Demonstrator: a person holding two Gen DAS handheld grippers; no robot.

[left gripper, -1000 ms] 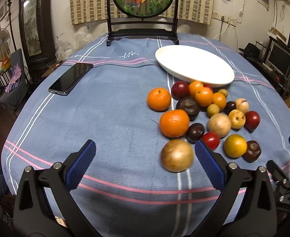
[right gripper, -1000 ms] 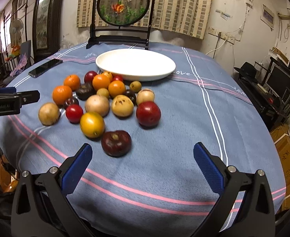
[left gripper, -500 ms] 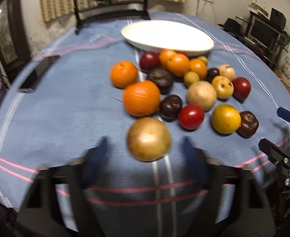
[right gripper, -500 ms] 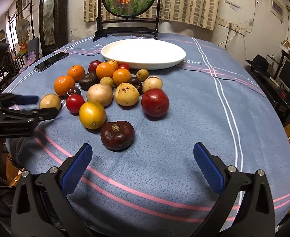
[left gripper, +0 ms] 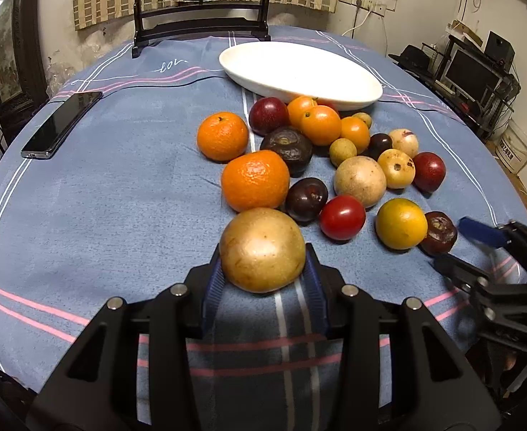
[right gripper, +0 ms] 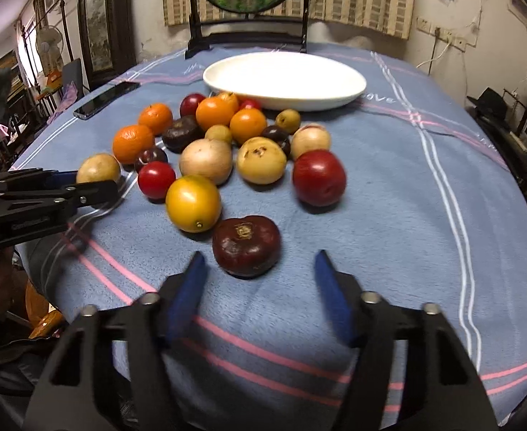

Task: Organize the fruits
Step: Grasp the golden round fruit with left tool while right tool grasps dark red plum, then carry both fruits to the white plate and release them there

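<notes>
Now the left gripper (left gripper: 263, 269) is closing its blue pads on both flanks of a golden-brown round fruit (left gripper: 262, 249), which sits on the blue striped tablecloth (left gripper: 120, 215) at the near edge of the fruit pile. The right gripper (right gripper: 260, 276) is also closing, half-wide, its pads not yet touching the dark maroon fruit (right gripper: 246, 245) that lies just ahead, between the tips. Beyond it sit a yellow citrus (right gripper: 193, 203) and a red plum (right gripper: 319, 177). Farther back, behind the pile, stands the white oval plate (right gripper: 349, 88); a phone (left gripper: 60, 125) lies well apart on the left.
</notes>
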